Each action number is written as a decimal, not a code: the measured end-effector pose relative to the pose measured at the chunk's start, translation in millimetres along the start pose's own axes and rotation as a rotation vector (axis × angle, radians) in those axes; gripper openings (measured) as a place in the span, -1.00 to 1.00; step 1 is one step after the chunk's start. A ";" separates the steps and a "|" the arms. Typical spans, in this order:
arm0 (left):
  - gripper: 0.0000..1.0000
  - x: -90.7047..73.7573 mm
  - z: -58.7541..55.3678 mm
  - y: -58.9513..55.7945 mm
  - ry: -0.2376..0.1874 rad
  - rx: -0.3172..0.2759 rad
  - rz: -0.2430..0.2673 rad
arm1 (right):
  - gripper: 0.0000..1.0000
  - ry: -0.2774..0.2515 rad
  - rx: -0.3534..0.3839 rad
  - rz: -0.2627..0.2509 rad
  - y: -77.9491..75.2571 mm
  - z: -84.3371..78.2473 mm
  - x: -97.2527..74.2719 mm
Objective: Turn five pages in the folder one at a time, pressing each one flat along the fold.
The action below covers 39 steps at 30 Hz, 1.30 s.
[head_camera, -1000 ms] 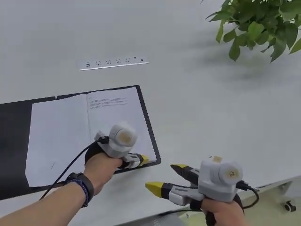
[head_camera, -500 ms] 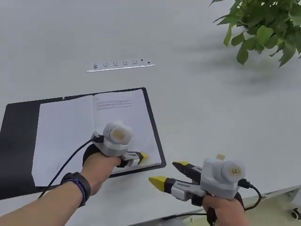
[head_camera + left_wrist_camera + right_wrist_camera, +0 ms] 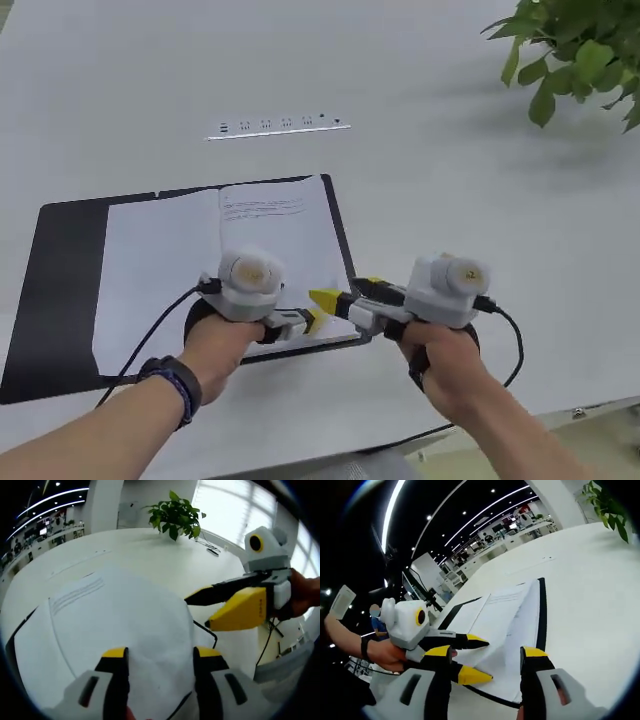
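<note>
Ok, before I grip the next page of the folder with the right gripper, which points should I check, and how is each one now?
1. Black folder lies open on the white table: ok.
2. Jaws of the yellow-tipped right gripper are apart: ok.
3. Its tips are at the lower right corner of the white right-hand page: ok.
4. Only one sheet lies between those jaws: cannot tell.
5. Yellow-tipped left gripper is off that page: not ok, it sits over it with jaws apart.
6. Leafy green plant is well away from the folder: ok.
</note>
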State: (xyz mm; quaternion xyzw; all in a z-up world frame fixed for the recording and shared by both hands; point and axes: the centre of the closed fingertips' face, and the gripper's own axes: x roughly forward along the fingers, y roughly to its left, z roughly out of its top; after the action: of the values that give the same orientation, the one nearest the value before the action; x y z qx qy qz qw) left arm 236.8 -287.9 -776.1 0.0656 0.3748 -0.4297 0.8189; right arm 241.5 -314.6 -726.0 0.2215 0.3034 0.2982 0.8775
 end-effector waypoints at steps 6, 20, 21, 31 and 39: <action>0.04 -2.5 -1.5 1.5 0.005 0.002 -0.002 | -0.09 -0.010 0.039 0.031 1.7 4.5 14.8; 0.27 -21.4 3.1 -10.6 0.001 0.009 -0.010 | -0.66 -0.056 0.091 0.026 6.6 1.8 -0.1; 0.28 -23.6 5.0 -11.2 -0.006 0.010 -0.008 | -0.70 -0.056 0.100 0.017 5.7 0.7 -0.8; 0.34 -54.0 11.1 -6.4 -0.032 0.029 0.019 | -1.00 -0.079 0.111 0.010 17.6 6.4 -3.4; 0.36 -83.7 11.5 6.6 -0.070 0.009 0.065 | -1.00 -0.080 0.113 0.030 29.8 12.3 1.8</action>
State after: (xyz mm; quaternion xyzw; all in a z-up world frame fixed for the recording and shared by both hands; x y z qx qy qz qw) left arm 218.9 -233.9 -713.3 0.0663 0.3418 -0.4066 0.8447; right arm 239.3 -294.4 -700.8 0.2871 0.2812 0.2848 0.8703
